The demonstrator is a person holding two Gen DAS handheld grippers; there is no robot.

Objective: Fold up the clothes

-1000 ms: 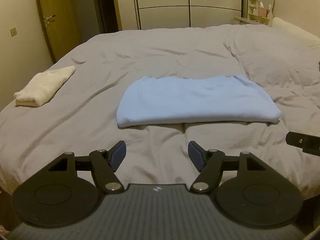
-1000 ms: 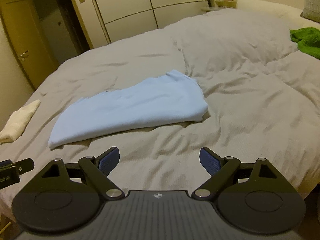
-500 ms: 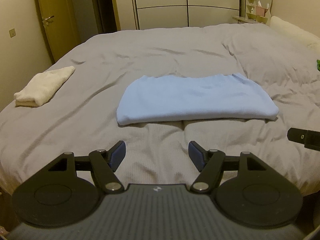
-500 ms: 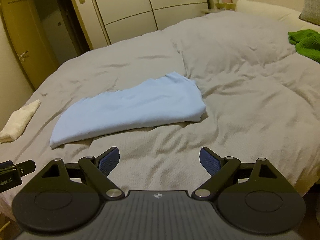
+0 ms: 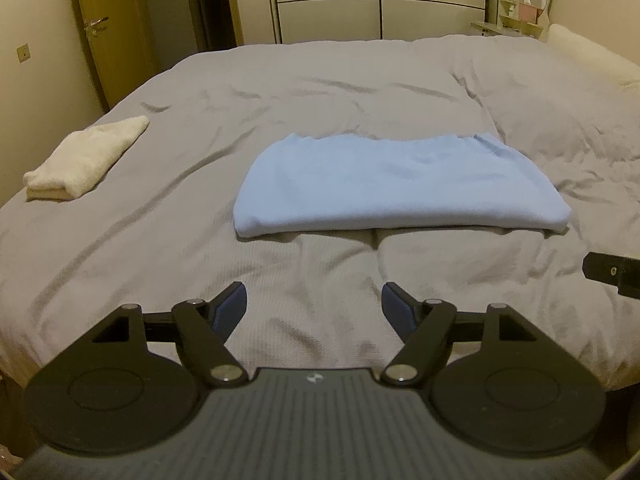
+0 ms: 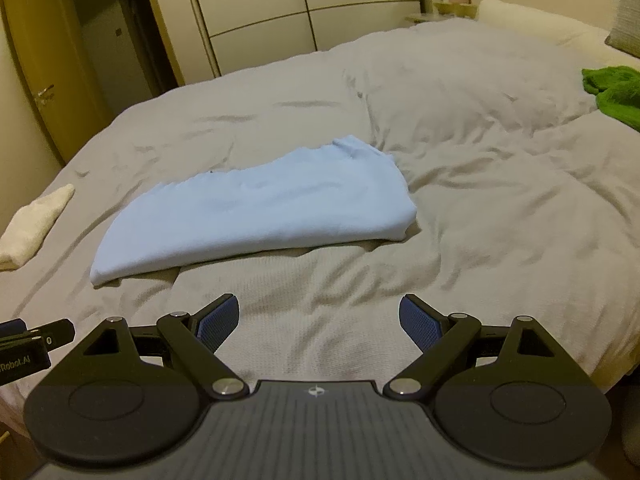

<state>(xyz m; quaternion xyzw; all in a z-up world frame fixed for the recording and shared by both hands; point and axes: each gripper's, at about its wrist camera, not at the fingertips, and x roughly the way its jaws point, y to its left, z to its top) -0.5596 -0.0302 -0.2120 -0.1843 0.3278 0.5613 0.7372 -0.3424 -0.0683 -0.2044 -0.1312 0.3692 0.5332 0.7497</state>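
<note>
A light blue garment (image 5: pixel 396 184) lies folded into a long flat strip across the middle of the grey bed (image 5: pixel 320 92); it also shows in the right wrist view (image 6: pixel 256 212). My left gripper (image 5: pixel 314 306) is open and empty, above the bed's near edge, short of the garment's front fold. My right gripper (image 6: pixel 319 318) is open and empty, also near the front edge, in front of the garment's right half. A folded cream towel (image 5: pixel 86 158) lies at the bed's left side. A green garment (image 6: pixel 614 92) lies crumpled at the far right.
A cream pillow (image 6: pixel 536 20) lies at the head of the bed on the right. White wardrobe doors (image 5: pixel 380 0) and a wooden door (image 5: pixel 104 28) stand beyond the bed. The right gripper's edge (image 5: pixel 614 274) shows in the left wrist view.
Both grippers have drawn back slightly and shifted a little; the blue garment sits a bit farther off in both views. Both stay open. The clothes have not moved.
</note>
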